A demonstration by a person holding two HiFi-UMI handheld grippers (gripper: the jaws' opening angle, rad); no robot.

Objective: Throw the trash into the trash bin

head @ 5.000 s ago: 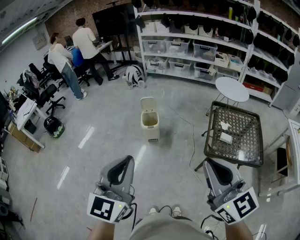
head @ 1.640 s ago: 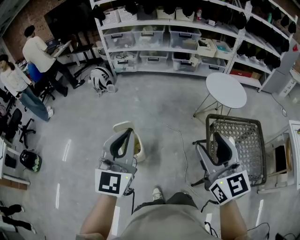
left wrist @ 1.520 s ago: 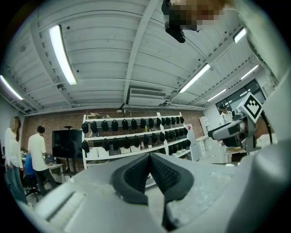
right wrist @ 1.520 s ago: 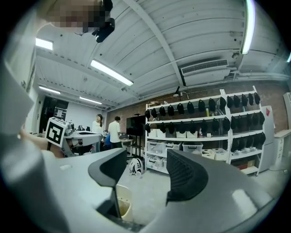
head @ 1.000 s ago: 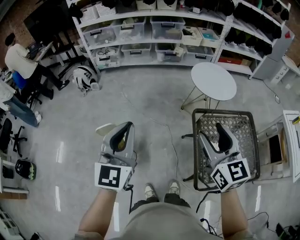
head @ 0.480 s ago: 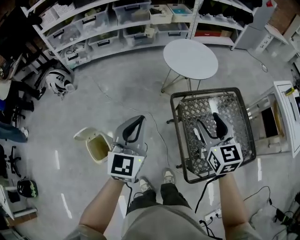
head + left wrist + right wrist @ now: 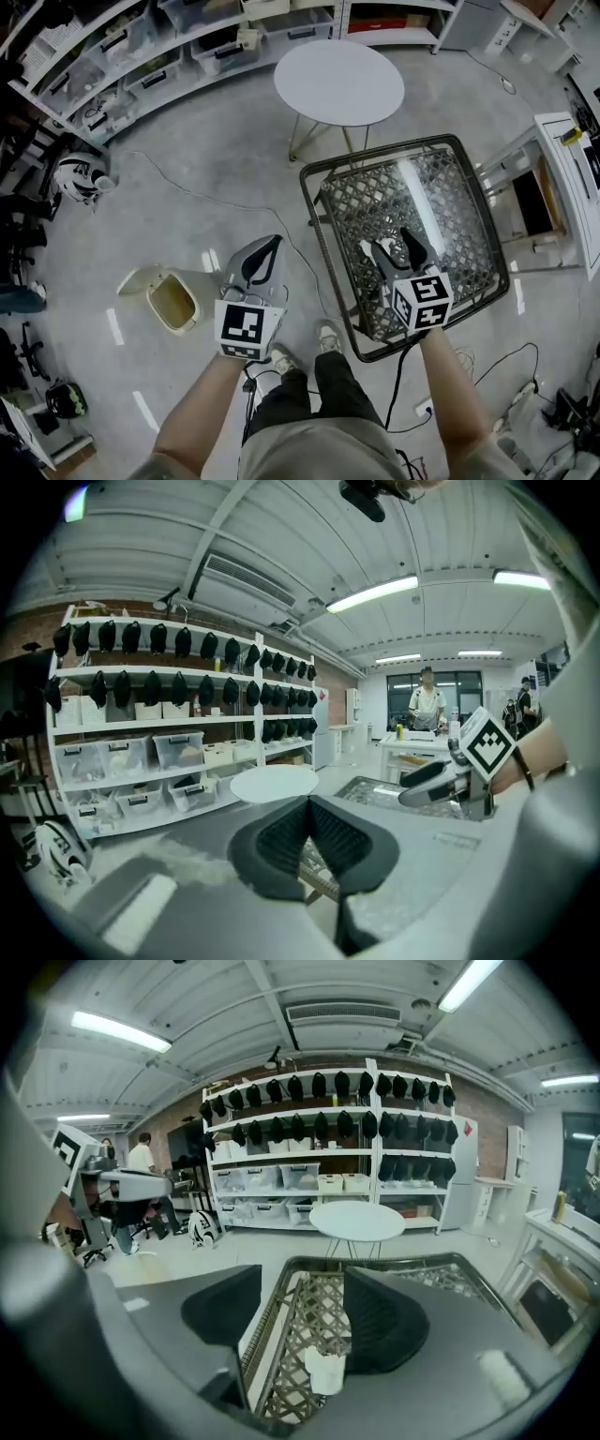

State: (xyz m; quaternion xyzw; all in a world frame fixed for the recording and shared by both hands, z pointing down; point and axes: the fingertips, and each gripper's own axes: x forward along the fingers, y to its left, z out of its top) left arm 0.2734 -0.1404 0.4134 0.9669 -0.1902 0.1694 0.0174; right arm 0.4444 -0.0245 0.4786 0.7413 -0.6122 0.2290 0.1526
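Seen from above, a person holds a two-fingered gripper in each hand, standing on a pale grey floor (image 7: 234, 187). The right gripper (image 7: 298, 1302) reaches over a dark wire-lattice worktop (image 7: 441, 197). Its fingers (image 7: 223, 1305) stand well apart, with only open lattice showing in the gap and nothing clamped. The trash (image 7: 325, 1371) — a small crumpled white scrap — lies on the lattice under that gap, low between the two fingers. It sits much nearer the right-hand finger than the left-hand one, just at that finger's lower edge, and neither pad presses on it. The left gripper (image 7: 307, 801) hangs over the floor beside the worktop's near corner. Its two dark ribbed fingers are closed tip to tip and hold nothing. The trash bin (image 7: 174, 302) — cream-coloured, its lid flipped open and its inside showing — stands on the floor just to the left of the left fingers. It is well apart from the right fingers and from the trash. Beyond the fingertips of both grippers stands a round white table (image 7: 339, 82), just past the far edge of the worktop. Farther beyond it are shelves (image 7: 319, 1162) of storage boxes, with a row of dark caps along the top.
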